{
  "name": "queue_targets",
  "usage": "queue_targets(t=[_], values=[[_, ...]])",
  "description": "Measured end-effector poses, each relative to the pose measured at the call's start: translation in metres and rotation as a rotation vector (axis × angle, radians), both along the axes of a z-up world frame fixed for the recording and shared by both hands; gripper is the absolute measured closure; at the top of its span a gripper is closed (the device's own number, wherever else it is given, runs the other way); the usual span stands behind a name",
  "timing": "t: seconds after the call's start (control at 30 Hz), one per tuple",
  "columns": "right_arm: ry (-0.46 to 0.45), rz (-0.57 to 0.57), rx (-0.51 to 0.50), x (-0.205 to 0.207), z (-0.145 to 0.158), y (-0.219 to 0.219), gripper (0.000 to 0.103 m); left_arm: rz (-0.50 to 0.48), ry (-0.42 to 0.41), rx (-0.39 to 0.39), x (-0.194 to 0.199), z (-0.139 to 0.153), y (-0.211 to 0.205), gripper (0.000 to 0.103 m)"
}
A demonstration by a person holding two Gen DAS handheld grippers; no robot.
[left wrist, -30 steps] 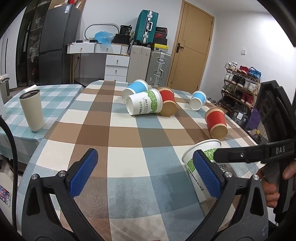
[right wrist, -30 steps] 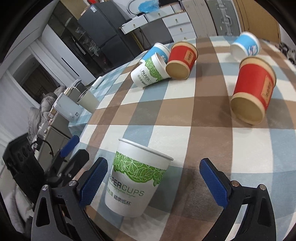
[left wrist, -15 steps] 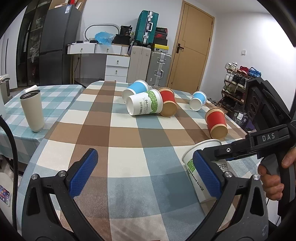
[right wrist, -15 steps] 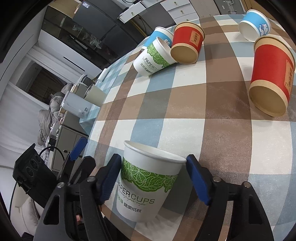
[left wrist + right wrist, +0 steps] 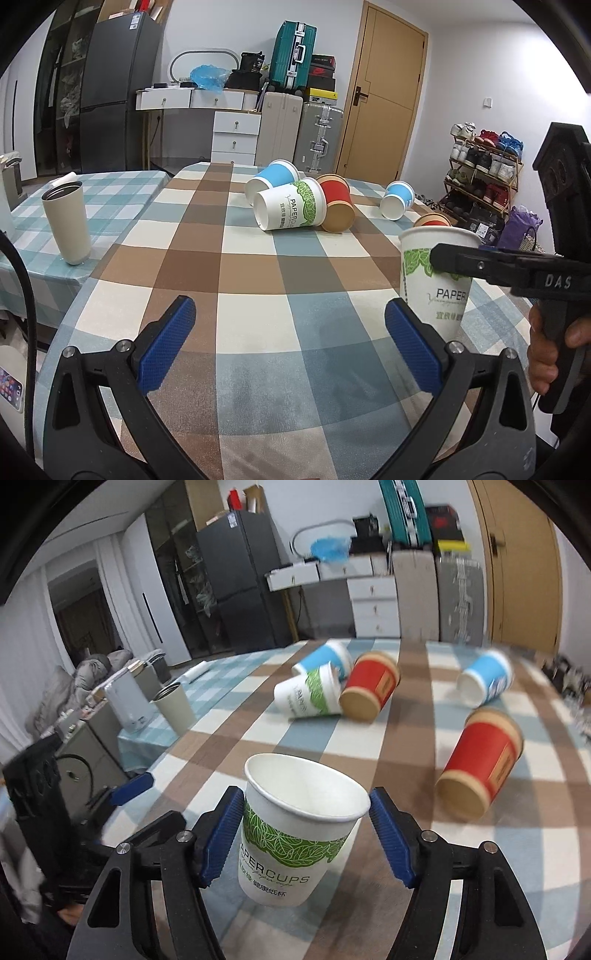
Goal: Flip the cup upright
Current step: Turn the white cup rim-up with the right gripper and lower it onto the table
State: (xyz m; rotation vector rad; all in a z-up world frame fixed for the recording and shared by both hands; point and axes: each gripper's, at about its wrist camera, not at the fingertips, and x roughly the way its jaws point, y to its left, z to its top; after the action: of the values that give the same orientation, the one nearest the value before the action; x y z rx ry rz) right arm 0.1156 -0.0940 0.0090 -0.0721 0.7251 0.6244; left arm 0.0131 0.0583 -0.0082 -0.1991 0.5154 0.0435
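Note:
A white paper cup with green leaves [image 5: 295, 834] stands upright, mouth up, between the blue pads of my right gripper [image 5: 306, 834], which is shut on it and holds it just above the checked tablecloth [image 5: 369, 738]. The same cup [image 5: 436, 280] shows at the right in the left wrist view, with the right gripper's black finger across it. My left gripper [image 5: 291, 343] is open and empty, low over the table's near edge, left of that cup.
Several cups lie on their sides farther back: a white-green one [image 5: 291, 214], a blue one [image 5: 273, 177], a red one [image 5: 338, 206], a small blue one [image 5: 397, 199] and a red one [image 5: 480, 764] to the right. A beige tumbler [image 5: 66, 221] stands on the left side table.
My right gripper closed on the white-green cup and raised it upright off the cloth. The view swung up toward the room. My left gripper stayed open in place.

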Motion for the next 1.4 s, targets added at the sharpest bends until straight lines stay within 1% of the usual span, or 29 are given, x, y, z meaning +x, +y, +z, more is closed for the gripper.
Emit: queue_targets(t=[0.07,0.13,0.2,0.33,0.43,0.57,0.7,0.9,1.03,1.2,1.3,1.37,1.4], values=[[-0.074,-0.007,-0.031,-0.005,-0.002,0.004,0.032,0.001,-0.001,0.000,0.000,0.000,0.000,0.001],[-0.123,-0.008,-0.055,-0.008,-0.004,0.008,0.032,0.001,0.001,0.000,0.000,0.000,0.000,0.001],[-0.146,-0.004,-0.077,-0.010,-0.008,0.013,0.032,0.001,-0.001,0.000,-0.001,0.000,0.000,0.001],[-0.149,-0.008,-0.113,-0.005,-0.015,0.021,0.032,0.001,0.000,-0.001,0.000,0.000,0.000,0.001],[-0.170,-0.006,-0.119,-0.008,-0.016,0.022,0.032,0.001,0.000,-0.001,-0.001,0.001,0.000,0.001],[-0.178,0.017,-0.139,-0.017,-0.015,0.020,0.032,0.002,-0.001,0.001,-0.001,0.001,0.000,0.001],[-0.163,0.055,-0.147,-0.028,-0.016,0.015,0.032,0.001,-0.001,0.003,-0.001,0.001,0.000,0.001],[-0.210,0.095,-0.189,-0.043,-0.021,0.016,0.032,0.001,-0.001,0.005,-0.001,0.001,0.001,0.001],[-0.206,0.110,-0.152,-0.046,-0.020,0.012,0.032,0.003,-0.002,0.003,-0.001,0.001,0.000,0.001],[-0.207,0.115,-0.136,-0.046,-0.019,0.008,0.029,0.003,-0.002,0.005,-0.001,0.001,0.001,0.001],[-0.208,0.118,-0.107,-0.047,-0.017,0.004,0.024,0.003,-0.004,0.006,-0.001,0.001,0.000,0.001],[-0.210,0.120,-0.083,-0.048,-0.015,0.001,0.018,0.004,-0.003,0.007,-0.001,0.001,0.000,0.001],[-0.210,0.120,-0.077,-0.048,-0.015,0.000,0.018,0.004,-0.005,0.010,-0.001,0.002,0.001,0.001]])
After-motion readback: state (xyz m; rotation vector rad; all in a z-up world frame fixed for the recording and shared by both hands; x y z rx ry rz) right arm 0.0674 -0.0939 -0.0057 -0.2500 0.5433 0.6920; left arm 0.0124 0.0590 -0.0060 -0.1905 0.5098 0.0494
